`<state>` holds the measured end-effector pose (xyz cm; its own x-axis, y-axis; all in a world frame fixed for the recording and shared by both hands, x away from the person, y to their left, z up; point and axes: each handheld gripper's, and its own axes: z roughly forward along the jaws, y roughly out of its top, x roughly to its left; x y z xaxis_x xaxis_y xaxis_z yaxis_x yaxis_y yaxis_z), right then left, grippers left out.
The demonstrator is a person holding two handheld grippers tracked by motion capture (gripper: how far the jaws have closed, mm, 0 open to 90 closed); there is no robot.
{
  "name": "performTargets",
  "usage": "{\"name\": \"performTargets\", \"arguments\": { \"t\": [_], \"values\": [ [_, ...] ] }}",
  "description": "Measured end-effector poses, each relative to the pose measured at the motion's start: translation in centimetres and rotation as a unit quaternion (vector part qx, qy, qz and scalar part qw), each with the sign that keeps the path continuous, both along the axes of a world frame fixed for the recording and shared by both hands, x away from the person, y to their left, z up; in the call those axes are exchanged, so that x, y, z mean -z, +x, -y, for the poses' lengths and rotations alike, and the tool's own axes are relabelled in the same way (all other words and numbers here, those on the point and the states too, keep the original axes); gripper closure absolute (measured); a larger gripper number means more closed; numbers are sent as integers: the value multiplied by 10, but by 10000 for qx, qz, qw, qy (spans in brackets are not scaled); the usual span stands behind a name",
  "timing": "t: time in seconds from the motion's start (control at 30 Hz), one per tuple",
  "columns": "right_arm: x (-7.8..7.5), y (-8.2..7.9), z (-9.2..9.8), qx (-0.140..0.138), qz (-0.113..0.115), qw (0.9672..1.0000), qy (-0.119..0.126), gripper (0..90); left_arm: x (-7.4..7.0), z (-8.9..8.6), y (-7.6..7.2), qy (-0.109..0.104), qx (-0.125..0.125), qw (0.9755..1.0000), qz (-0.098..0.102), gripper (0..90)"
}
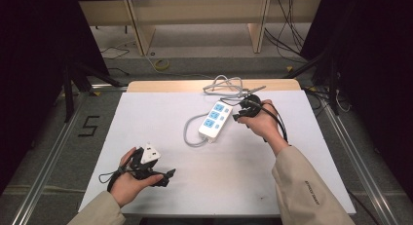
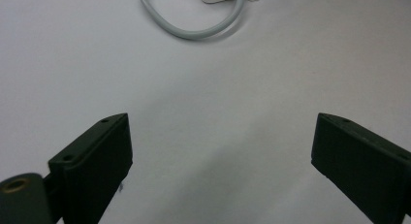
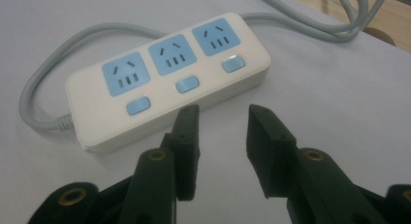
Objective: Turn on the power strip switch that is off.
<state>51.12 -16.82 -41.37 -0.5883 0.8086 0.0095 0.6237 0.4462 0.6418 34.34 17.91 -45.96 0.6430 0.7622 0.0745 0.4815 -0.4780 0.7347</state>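
White table sheet (image 1: 146, 113) carries a white three-socket plastic power strip (image 1: 215, 120) with blue faces, lying far of centre, its grey cord (image 1: 187, 135) looping left. Right gripper (image 3: 220, 122) sits just right of the strip, jaws partly apart and empty. Left gripper (image 2: 220, 146) rests near-left, jaws wide and empty. Judgement: strip rigid, light, smooth-sided; grasp across the narrow body, clear of the switches; stiff cord will drag.

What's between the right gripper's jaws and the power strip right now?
Nothing. In the right gripper view, the right gripper has its jaws apart and empty, just short of the power strip, with bare white tabletop between them.
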Motion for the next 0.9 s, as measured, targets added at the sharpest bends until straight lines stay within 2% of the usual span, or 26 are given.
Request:
{"name": "performTargets", "arguments": {
  "t": [0.3,0.7,0.9],
  "values": [
    [-4,-14,14,63,30,9999,128,602,0,-1,0,5,8,10000,-3,72],
    [-5,-32,29,28,193,9997,172,539,0,-1,-1,3,-31,10000,-6,72],
    [-7,-40,37,52,230,9993,282,511,0,-3,-1,12,-35,10000,0,73]
  ]
}}
